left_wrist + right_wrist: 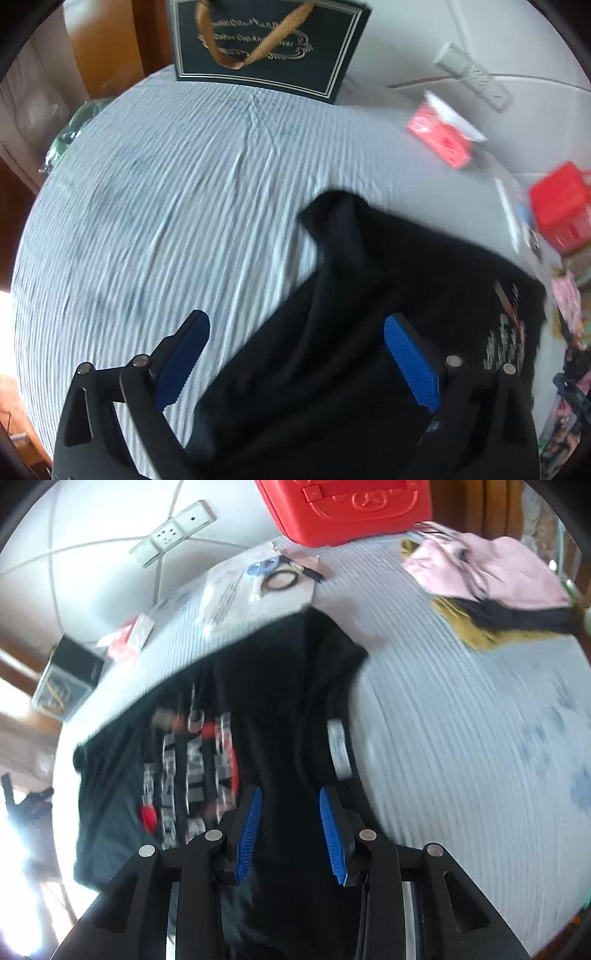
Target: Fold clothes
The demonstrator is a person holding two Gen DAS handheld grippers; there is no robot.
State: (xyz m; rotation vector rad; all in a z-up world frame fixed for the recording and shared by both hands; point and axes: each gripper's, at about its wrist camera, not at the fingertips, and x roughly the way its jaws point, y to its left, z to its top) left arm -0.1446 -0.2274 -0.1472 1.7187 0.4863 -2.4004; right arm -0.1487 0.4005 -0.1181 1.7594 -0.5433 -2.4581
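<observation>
A matt black cloth T-shirt (280, 686) with a glossy print is seen on ribbed, striped cloth bedding (166, 192). Ridged blue pads (412, 363) are set in matt black plastic fingers. A glossy red plastic case (347, 509) is seen far off.

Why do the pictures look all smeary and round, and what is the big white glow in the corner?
Left wrist view: the striped sheet and red case are smeared by motion, while the tongs stay sharp. Right wrist view: the black T-shirt print is blurred, and bright glare washes out the lower left corner. Both views: the fisheye lens bends everything round.
</observation>
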